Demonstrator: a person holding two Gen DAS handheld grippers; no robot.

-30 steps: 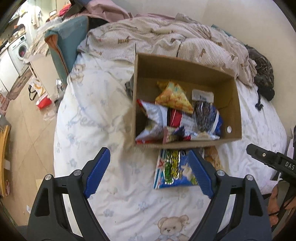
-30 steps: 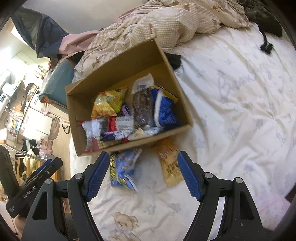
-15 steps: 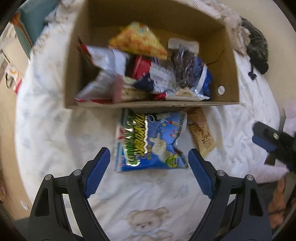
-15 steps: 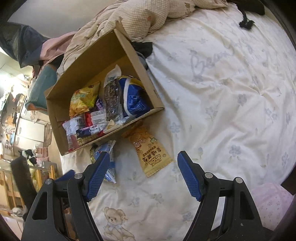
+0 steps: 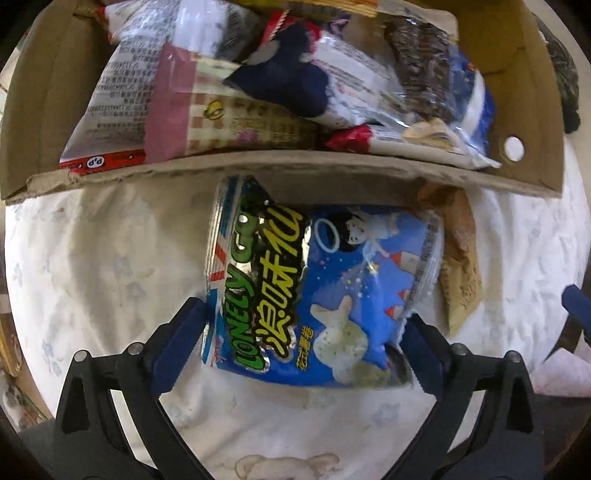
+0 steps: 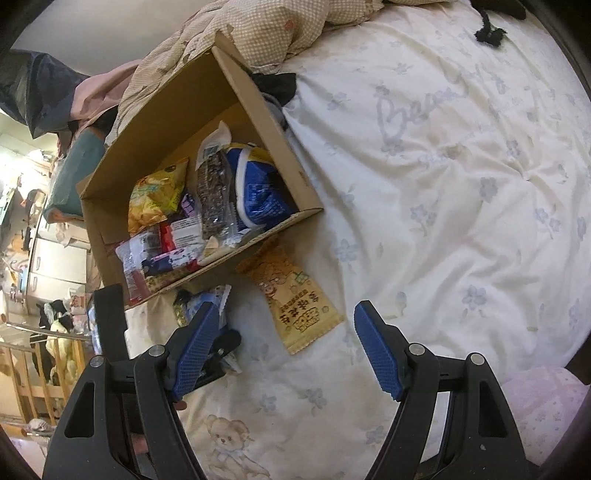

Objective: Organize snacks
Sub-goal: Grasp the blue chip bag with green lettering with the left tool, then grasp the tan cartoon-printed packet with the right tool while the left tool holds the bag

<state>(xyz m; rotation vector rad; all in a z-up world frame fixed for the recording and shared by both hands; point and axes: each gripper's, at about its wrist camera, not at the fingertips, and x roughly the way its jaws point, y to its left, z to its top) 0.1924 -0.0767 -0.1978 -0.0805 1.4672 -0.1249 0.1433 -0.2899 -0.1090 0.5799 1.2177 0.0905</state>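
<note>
A blue "Lonely God" snack bag (image 5: pixel 314 295) lies flat on the white bed sheet, just in front of the cardboard box (image 5: pixel 258 166). My left gripper (image 5: pixel 301 347) points straight down over it. Its jaws are opening and the bag sits between the pads without being pressed. An orange-yellow snack packet (image 6: pixel 291 295) lies beside the bag, partly under the box's front edge (image 6: pixel 280 225). My right gripper (image 6: pixel 285 310) hovers open above that packet, holding nothing. Several snack packs fill the box. In the right wrist view the blue bag (image 6: pixel 207 299) is partly hidden behind my finger.
A crumpled checked quilt (image 6: pixel 258 26) lies behind the box. A black cord item (image 6: pixel 489 35) sits at the far right of the bed. Pink cloth (image 6: pixel 546 406) is at the near right corner. The bed's edge and room furniture (image 6: pixel 55 258) are to the left.
My left gripper has dropped and tipped down onto the blue bag, which now fills the space between its wider jaws. The right gripper has hardly moved.
</note>
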